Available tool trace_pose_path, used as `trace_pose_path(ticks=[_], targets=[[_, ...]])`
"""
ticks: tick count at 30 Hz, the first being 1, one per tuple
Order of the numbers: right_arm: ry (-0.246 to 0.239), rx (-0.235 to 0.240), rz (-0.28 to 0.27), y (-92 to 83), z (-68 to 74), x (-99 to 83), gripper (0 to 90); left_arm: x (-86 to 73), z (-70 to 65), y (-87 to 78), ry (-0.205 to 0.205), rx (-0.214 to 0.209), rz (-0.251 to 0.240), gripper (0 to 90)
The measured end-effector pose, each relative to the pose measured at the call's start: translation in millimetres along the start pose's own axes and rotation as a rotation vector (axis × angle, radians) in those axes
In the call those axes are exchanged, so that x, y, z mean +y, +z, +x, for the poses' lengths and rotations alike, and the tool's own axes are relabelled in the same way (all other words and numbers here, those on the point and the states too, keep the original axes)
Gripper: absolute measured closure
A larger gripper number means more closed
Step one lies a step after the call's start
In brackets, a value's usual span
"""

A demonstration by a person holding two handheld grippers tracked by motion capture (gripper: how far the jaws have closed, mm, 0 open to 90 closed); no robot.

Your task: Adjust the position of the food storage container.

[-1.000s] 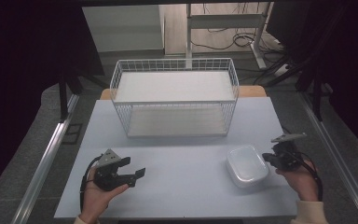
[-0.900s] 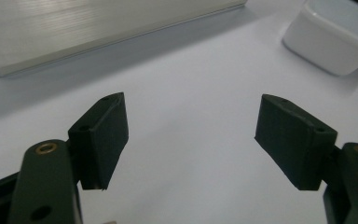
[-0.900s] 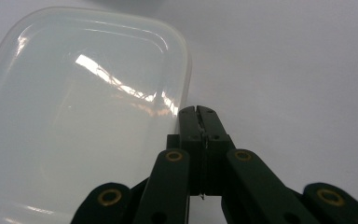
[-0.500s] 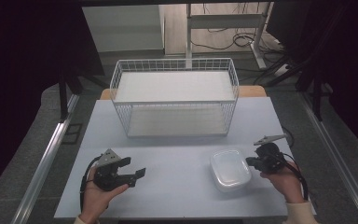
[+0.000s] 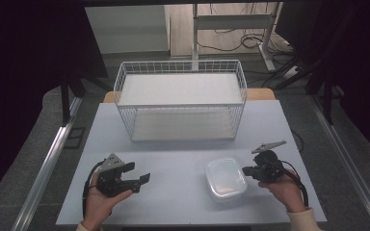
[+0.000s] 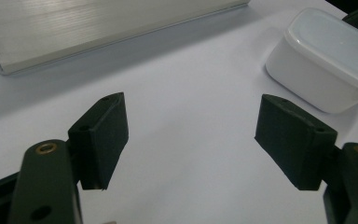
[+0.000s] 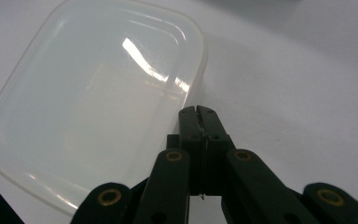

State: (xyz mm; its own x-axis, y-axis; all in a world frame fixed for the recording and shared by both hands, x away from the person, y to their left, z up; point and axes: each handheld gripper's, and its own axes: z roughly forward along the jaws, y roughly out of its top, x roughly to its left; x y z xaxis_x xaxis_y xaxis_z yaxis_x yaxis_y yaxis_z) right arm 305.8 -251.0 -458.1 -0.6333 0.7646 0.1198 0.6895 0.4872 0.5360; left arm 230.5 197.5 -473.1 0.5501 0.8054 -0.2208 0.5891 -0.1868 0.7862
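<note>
The box (image 5: 225, 178) sits on the table (image 5: 173, 159), near the front. The basket (image 5: 180, 100) stands behind it. The left gripper (image 5: 137, 174) is far to the box's left, the right gripper (image 5: 247, 171) just right of it

Setting: lab or test workspace, not a home. Bare white tabletop (image 5: 173, 144) at frame centre, carrying a white wire basket (image 5: 180, 103). Loose cables (image 5: 231, 45) on the floor, upper centre, beside a metal desk frame (image 5: 195, 29). Dark curtains (image 5: 33, 48) at upper left and right; aluminium rail (image 5: 46, 168) at lower left.

No legible text, label, brand, number or sign on anything in any view.
</note>
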Motion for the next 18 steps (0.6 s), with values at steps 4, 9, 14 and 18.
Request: trace_pose_path(ticks=[4, 9, 14, 18], targets=[[0.020, 0.008, 0.016, 0.1, -0.1, -7.7, 89.8, -0.2, 0.5, 0.2, -0.002, 0.000, 0.002, 25.0], [0.032, 0.026, 0.031, 1.7, 2.5, -11.0, 89.8, 0.3, -0.3, -0.7, 0.000, 0.000, 0.000, 25.1], [0.035, 0.062, 0.057, 6.7, 17.5, -6.2, 89.8, 0.0, 1.3, -1.1, -0.003, 0.003, -0.002, 25.0], [0.014, 0.111, 0.060, 13.6, 28.6, -2.8, 89.7, 0.1, 1.7, -1.8, -0.003, 0.003, -0.003, 25.0]])
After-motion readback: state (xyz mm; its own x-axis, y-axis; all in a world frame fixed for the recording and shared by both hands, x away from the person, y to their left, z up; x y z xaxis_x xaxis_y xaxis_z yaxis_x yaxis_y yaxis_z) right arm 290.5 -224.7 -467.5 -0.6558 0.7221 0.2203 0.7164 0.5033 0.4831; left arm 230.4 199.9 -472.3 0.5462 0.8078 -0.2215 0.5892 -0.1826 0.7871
